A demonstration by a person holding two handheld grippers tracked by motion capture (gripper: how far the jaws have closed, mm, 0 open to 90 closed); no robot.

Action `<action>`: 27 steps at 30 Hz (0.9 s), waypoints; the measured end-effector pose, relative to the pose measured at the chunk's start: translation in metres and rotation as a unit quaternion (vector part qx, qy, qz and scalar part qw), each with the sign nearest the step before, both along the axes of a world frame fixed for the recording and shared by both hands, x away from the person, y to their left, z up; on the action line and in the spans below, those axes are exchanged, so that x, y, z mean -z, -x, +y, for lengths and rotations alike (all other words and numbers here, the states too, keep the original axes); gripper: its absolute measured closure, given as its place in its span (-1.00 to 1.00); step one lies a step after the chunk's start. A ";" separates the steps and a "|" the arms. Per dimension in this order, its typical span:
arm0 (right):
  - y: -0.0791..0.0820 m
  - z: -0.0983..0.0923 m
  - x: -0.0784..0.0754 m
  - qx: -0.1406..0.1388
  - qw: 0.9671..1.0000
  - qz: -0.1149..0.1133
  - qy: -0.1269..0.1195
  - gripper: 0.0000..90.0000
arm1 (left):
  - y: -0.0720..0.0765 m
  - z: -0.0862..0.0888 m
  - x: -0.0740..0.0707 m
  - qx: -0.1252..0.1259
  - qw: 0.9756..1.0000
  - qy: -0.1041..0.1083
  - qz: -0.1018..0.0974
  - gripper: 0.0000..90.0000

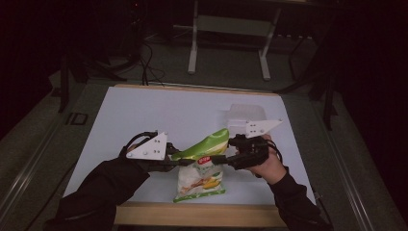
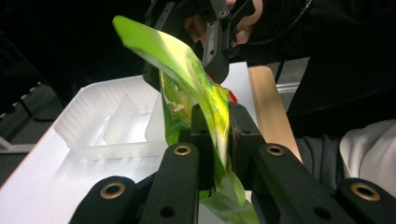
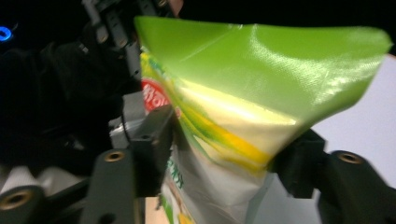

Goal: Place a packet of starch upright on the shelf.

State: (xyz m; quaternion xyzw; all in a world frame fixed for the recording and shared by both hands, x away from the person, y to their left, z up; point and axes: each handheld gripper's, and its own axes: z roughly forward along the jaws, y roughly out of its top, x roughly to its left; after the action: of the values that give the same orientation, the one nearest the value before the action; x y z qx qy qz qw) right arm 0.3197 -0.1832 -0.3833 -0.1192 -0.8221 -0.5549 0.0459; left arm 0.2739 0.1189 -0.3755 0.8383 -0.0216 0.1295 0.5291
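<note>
Green snack bag (image 1: 204,147) held above bench (image 1: 144,110): clenched in left gripper (image 2: 215,135) fingers; flanked by right gripper (image 3: 224,154) fingers, contact unclear.

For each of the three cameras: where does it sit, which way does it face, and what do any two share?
High view: above the near table edge, facing forward and down; both forearms, left tongs, right tongs.
Left gripper view: on the left tongs, shut on the snack bag; white tray beyond.
Right gripper view: on the right tongs, jaws either side of the bag's top.
Shared: the bag appears in all three.
</note>
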 end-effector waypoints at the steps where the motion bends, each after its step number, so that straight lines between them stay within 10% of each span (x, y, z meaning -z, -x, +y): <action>1: 0.000 0.000 0.000 -0.004 1.000 -0.007 0.006 0.05 | 0.000 0.000 0.000 0.001 1.000 0.000 0.002 0.86; 14: 0.003 0.003 0.004 -0.018 0.999 -0.004 0.030 0.80 | -0.006 0.004 0.004 -0.009 1.000 0.006 0.016 0.86; 27: 0.010 0.006 -0.020 -0.002 0.998 -0.041 0.047 0.85 | -0.011 0.009 0.001 -0.018 0.998 0.039 0.039 0.67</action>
State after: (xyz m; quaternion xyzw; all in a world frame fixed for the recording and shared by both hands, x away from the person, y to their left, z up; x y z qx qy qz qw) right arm 0.3098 -0.1775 -0.3632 -0.0967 -0.8485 -0.5203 0.0083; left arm 0.2846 0.1283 -0.3767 0.8218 0.0194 0.1075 0.5592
